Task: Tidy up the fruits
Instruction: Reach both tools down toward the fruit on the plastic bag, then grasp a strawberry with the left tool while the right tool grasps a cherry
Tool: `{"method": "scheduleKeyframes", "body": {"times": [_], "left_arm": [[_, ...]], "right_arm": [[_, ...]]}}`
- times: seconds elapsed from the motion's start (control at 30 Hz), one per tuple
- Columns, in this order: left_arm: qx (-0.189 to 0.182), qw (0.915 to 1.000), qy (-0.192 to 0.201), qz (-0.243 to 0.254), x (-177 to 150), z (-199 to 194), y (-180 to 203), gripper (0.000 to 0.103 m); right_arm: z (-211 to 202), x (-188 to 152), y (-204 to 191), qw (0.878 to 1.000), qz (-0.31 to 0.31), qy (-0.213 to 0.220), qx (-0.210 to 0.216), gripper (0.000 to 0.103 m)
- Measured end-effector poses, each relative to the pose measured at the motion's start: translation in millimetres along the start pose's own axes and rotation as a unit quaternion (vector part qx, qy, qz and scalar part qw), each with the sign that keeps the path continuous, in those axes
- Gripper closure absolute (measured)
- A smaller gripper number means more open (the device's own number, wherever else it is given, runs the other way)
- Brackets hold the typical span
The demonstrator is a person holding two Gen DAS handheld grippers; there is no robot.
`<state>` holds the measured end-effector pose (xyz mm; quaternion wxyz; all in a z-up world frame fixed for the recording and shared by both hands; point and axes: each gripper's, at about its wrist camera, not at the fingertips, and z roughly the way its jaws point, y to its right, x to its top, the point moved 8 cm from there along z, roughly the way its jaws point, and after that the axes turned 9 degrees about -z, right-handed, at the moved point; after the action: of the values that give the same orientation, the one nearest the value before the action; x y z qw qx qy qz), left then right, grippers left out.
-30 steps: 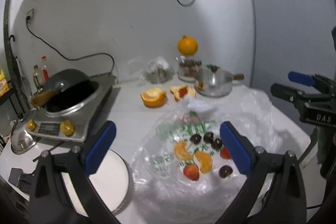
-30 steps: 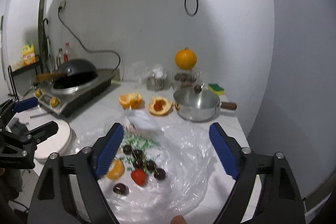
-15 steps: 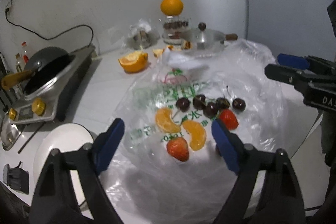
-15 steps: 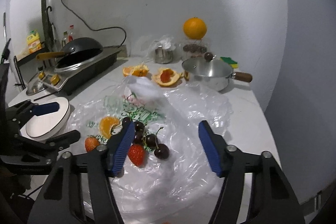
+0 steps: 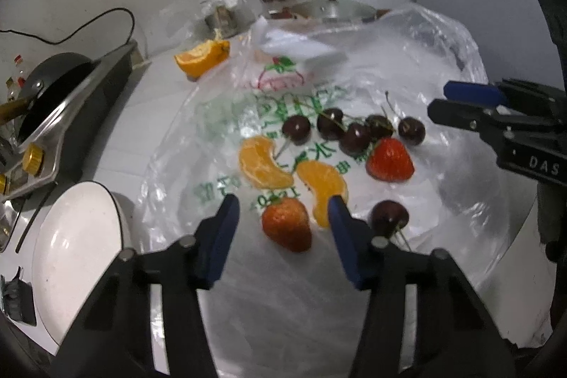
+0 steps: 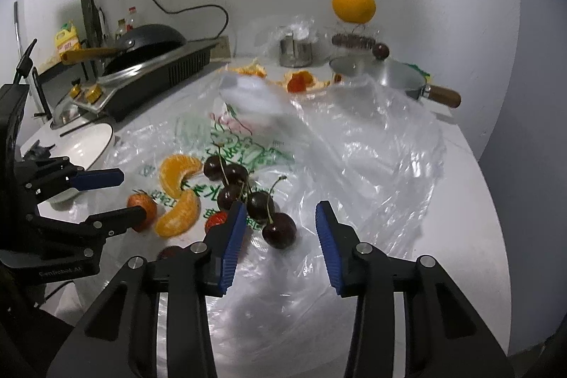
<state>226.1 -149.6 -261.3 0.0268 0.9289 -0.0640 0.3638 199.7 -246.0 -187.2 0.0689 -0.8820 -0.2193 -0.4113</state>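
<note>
Two hand-held grippers poised over fruit spread on a clear plastic bag (image 5: 407, 66) that lies flat on the white counter (image 6: 460, 186). The left gripper (image 5: 283, 218) has just been narrowing its jaws; a strawberry (image 5: 287, 227) sits between the blue pads, which do not yet press on it, so nothing is gripped. The right gripper (image 6: 280, 225) has likewise been closing, with a dark cherry (image 6: 279, 230) between its pads and a visible gap on either side (no contact). Near these lie two orange segments (image 5: 264, 163), a cluster of cherries (image 5: 349, 130), a second strawberry (image 5: 389, 160) and one lone cherry (image 5: 388, 218). A white plate (image 5: 74, 257) stands beside the bag's left edge, a whole orange (image 6: 353, 4) by the wall.
</note>
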Motion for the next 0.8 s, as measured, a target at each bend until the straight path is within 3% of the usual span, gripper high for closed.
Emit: {"method": "scheduleKeyframes", "body": {"times": [0.4,0.57,0.67,0.8], "left_arm": [[-0.018,0.9994,-0.029,-0.005,-10,17,-2,0.052],[-0.038,0.9985,-0.035,-0.018,-12,20,-2,0.059],[-0.038,0.9986,-0.029,-0.025,-10,18,-7,0.07],[-0.048,0.9981,-0.028,-0.028,-11,15,-9,0.071]], "right_arm": [[26,-11,-3,0.999,-0.003,-0.03,0.022,0.064],[36,-14,-3,0.999,-0.005,-0.047,0.02,0.065],[41,-15,-5,0.998,-0.011,-0.06,0.017,0.075],[43,-16,-5,0.998,-0.013,-0.064,0.013,0.075]]}}
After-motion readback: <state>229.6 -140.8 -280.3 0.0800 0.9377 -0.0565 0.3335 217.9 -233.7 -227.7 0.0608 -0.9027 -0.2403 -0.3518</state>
